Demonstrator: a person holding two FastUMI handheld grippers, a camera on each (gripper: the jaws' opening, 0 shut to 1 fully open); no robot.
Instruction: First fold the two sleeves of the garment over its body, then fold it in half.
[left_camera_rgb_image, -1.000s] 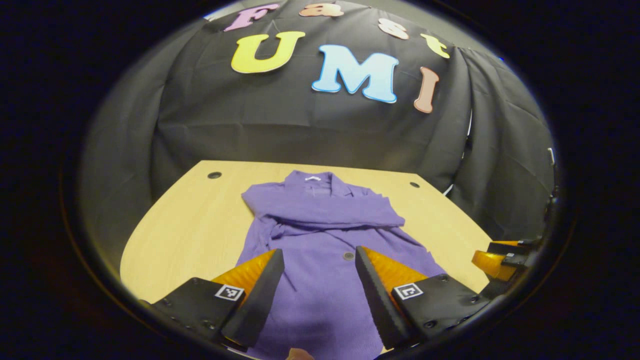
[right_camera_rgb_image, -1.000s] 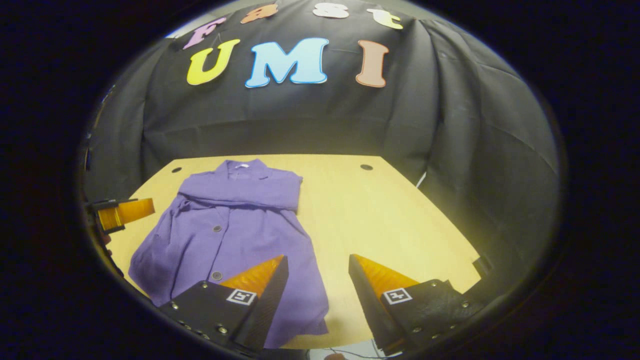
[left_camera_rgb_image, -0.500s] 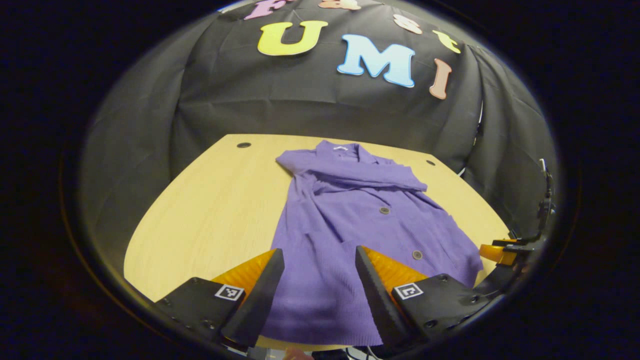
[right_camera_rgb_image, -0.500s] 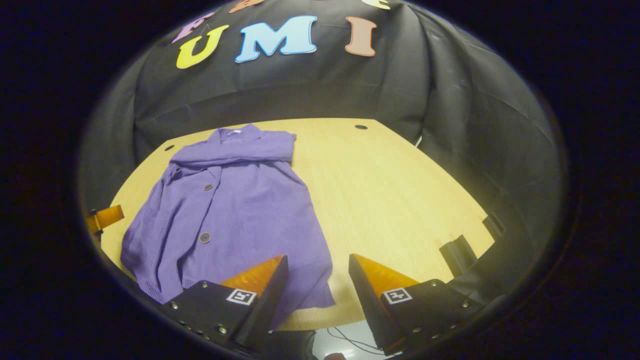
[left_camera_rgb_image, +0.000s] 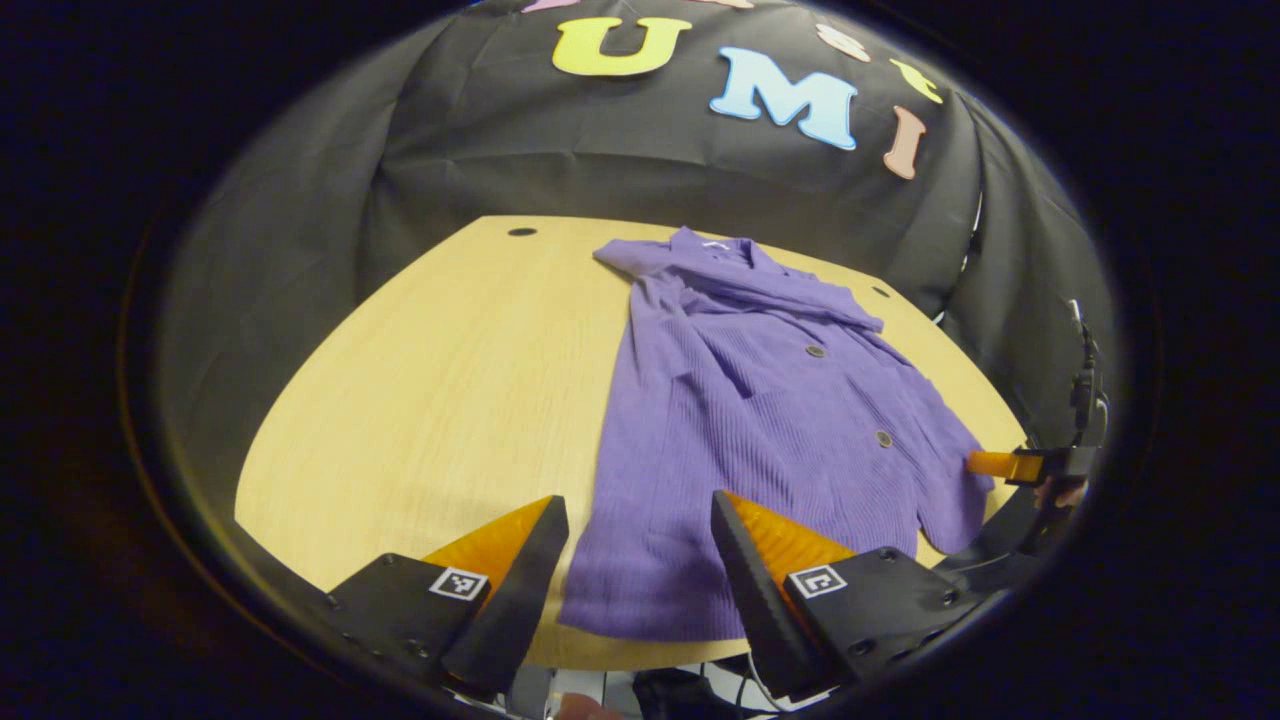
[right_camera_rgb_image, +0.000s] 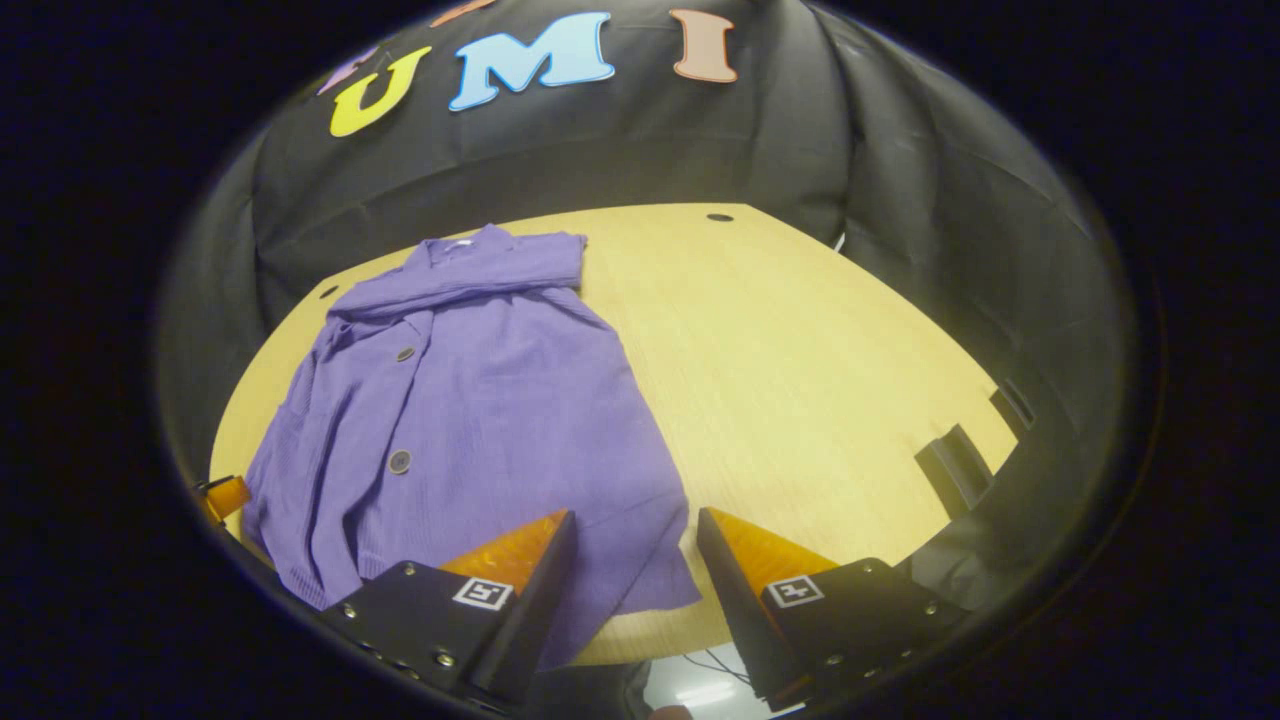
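Two sleeves already lie folded across the chest of the purple cardigan (left_camera_rgb_image: 770, 400), which I see spread flat on the wooden table (left_camera_rgb_image: 440, 370), collar toward the far edge and hem toward me.

From the left gripper view the garment fills the centre and right of the frame, and my left gripper (left_camera_rgb_image: 635, 560) hangs with its fingers apart above the hem's near left corner, holding nothing. That view also catches the right gripper (left_camera_rgb_image: 1000, 465) at the far right edge, just beside the hem's other corner.

From the right gripper view the cardigan (right_camera_rgb_image: 470, 400) sits in the left half of the frame, with bare tabletop (right_camera_rgb_image: 800, 360) to its right. My right gripper (right_camera_rgb_image: 630, 560) is spread open over the near right hem corner, gripping nothing. A dark bracket (right_camera_rgb_image: 955, 470) stands at the table's right edge, and the left gripper's tip (right_camera_rgb_image: 225, 495) peeks in at lower left.

Compared with a second ago, both grippers have pulled back toward the hem, so more table shows.
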